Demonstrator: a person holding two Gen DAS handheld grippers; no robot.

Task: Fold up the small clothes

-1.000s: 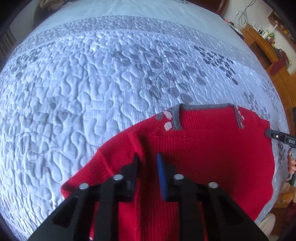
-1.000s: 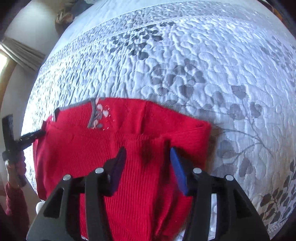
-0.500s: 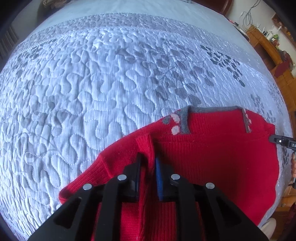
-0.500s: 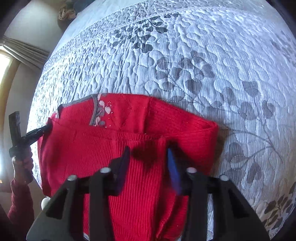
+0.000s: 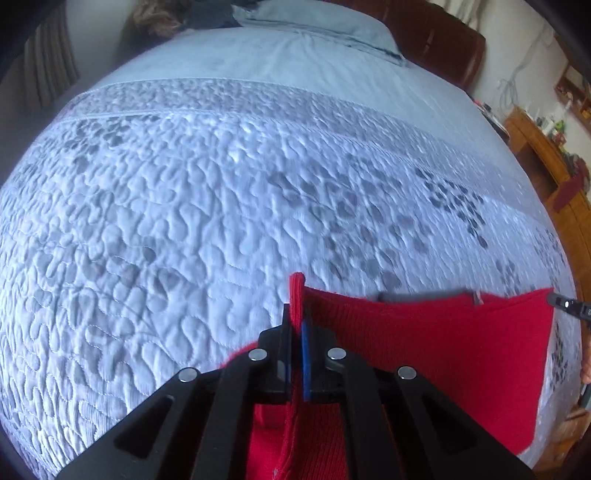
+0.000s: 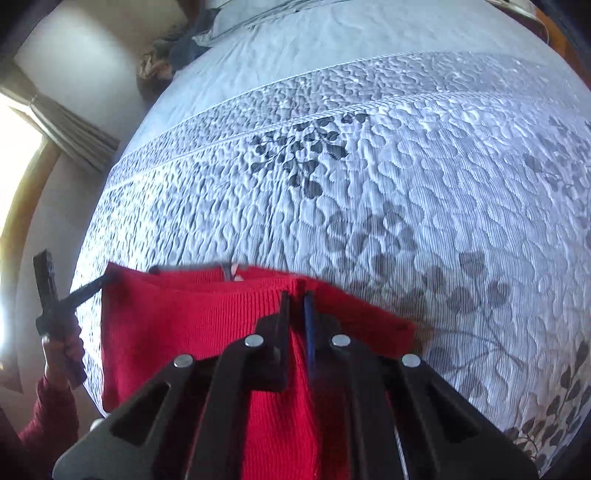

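**Both tongs pinch the red sweater above the bed**

Where the left wrist view begins, the left tongs point(image 5: 294, 325) have just closed, and a fold of the red sweater point(image 5: 424, 343) stands pinched between their pads, a ridge of knit poking up past the tips. In the right wrist view the right tongs point(image 6: 296, 306) have likewise just closed, and they nip the sweater's upper edge point(image 6: 207, 314), with red knit showing between the narrow jaws. The garment hangs from both grips as a sagging band at the near edge of the bed, its lower part dropping out of view under the tongs. A grey collar trim point(image 5: 421, 295) shows along the far edge of the band. At the left of the right wrist view a hand point(image 6: 61, 350) in a red sleeve grips the other tool's handle. Beyond the sweater lies the white quilted bedspread point(image 5: 221, 206) with grey leaf prints, then plain pale sheet and a pillow point(image 5: 314, 22) near a dark headboard point(image 5: 443, 40).
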